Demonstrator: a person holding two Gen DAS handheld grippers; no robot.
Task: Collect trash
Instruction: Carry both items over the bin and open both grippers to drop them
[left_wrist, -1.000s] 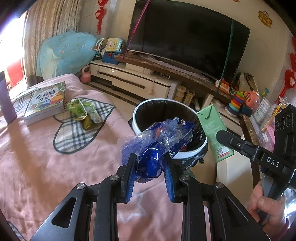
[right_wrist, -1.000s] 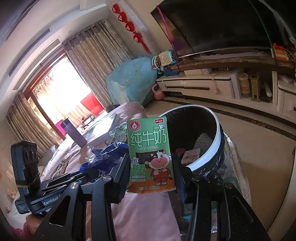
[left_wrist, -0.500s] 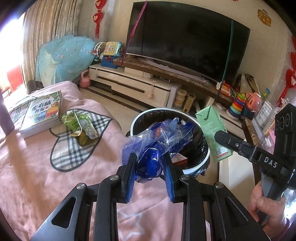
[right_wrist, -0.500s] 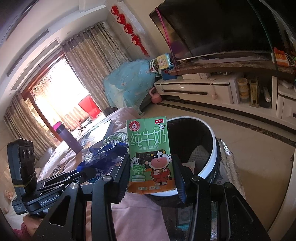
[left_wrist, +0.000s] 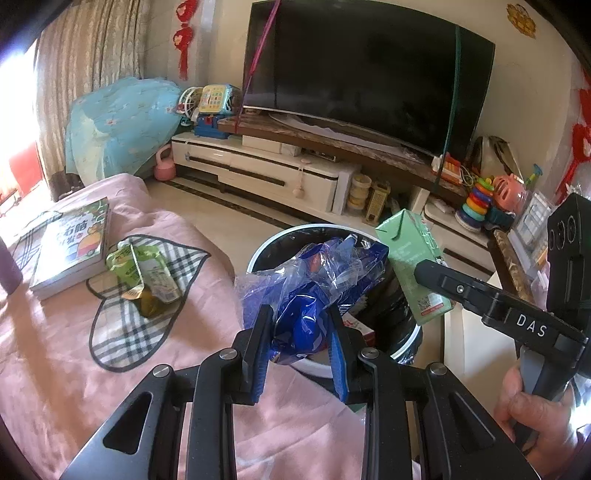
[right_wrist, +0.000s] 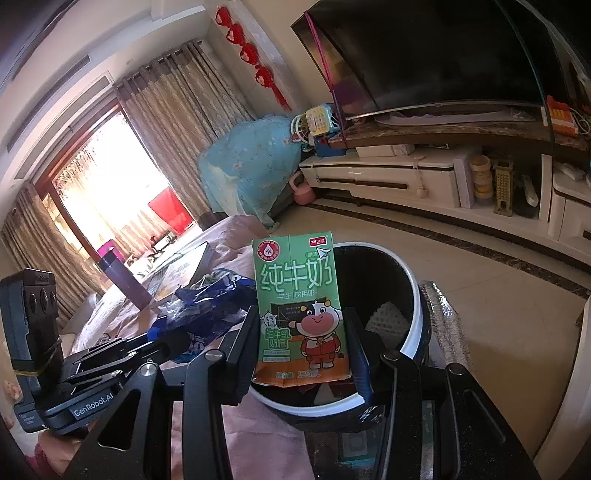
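My left gripper (left_wrist: 300, 345) is shut on a crumpled blue plastic wrapper (left_wrist: 314, 291), held at the near rim of a white-rimmed trash bin (left_wrist: 269, 243) lined with a black bag. My right gripper (right_wrist: 303, 343) is shut on a green milk carton (right_wrist: 299, 310), upright over the same bin (right_wrist: 415, 321). The carton (left_wrist: 413, 266) also shows in the left wrist view, over the bin's right side. The wrapper (right_wrist: 207, 302) shows left of the carton in the right wrist view. A green snack packet (left_wrist: 146, 273) lies on a plaid cloth (left_wrist: 125, 332).
A pink cover (left_wrist: 55, 369) spreads under the left gripper, with a book (left_wrist: 74, 243) and a purple bottle (right_wrist: 123, 280) on it. A TV stand (left_wrist: 280, 173) with a big TV (left_wrist: 362, 77) and toys (left_wrist: 480, 199) lies beyond the bin. Paper scraps lie inside the bin.
Both grippers have moved forward and over the bin with their loads still held. The book and snack packet have slid left and nearer in the left view.
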